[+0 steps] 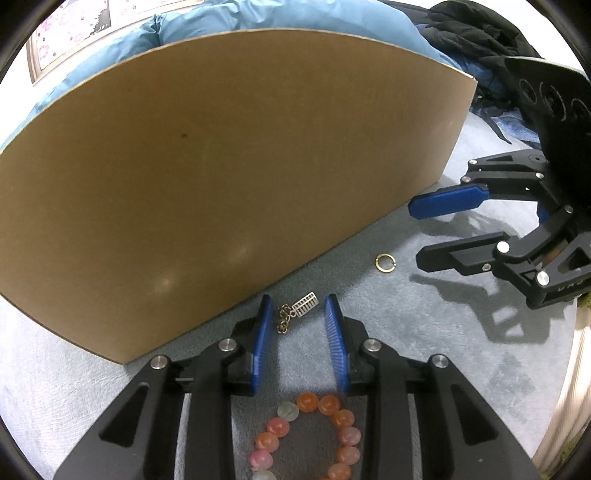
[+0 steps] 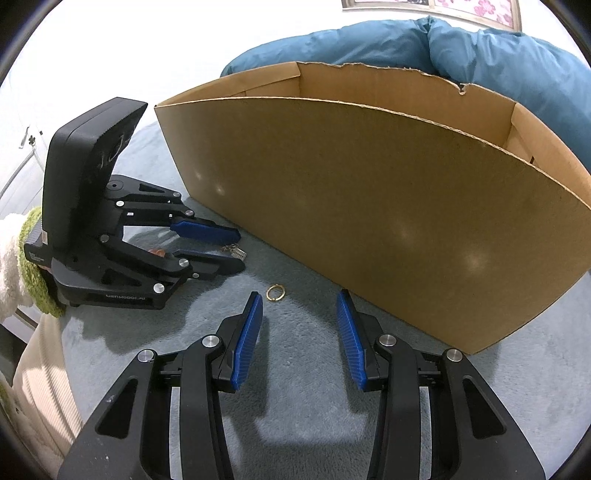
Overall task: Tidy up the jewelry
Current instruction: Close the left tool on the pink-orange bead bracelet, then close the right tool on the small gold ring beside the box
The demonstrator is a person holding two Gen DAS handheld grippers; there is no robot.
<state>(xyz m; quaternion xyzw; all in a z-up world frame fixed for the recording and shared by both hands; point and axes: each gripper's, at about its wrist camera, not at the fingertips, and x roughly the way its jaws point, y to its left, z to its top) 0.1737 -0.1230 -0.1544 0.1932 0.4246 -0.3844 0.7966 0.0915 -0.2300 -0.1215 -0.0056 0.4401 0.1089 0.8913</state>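
Observation:
A short chain with a silver barred charm (image 1: 305, 305) lies on the grey cloth right beside the cardboard box (image 1: 221, 177). My left gripper (image 1: 298, 306) is open and straddles it, with its blue pads apart from the chain on both sides. A bracelet of orange and pink beads (image 1: 343, 419) lies under the gripper's body. A gold ring (image 1: 385, 263) rests further right. In the right wrist view the ring (image 2: 275, 292) sits just past the left fingertip of my right gripper (image 2: 299, 295), which is open and holds nothing. The left gripper (image 2: 239, 249) and charm (image 2: 238, 252) show there too.
The tall open cardboard box (image 2: 388, 206) blocks the far side. A blue padded cover (image 2: 480, 48) lies behind it and dark clothing (image 1: 476, 33) is at the back right. A white sleeve with a green cuff (image 2: 31, 258) holds the left gripper. My right gripper (image 1: 415, 232) is close by.

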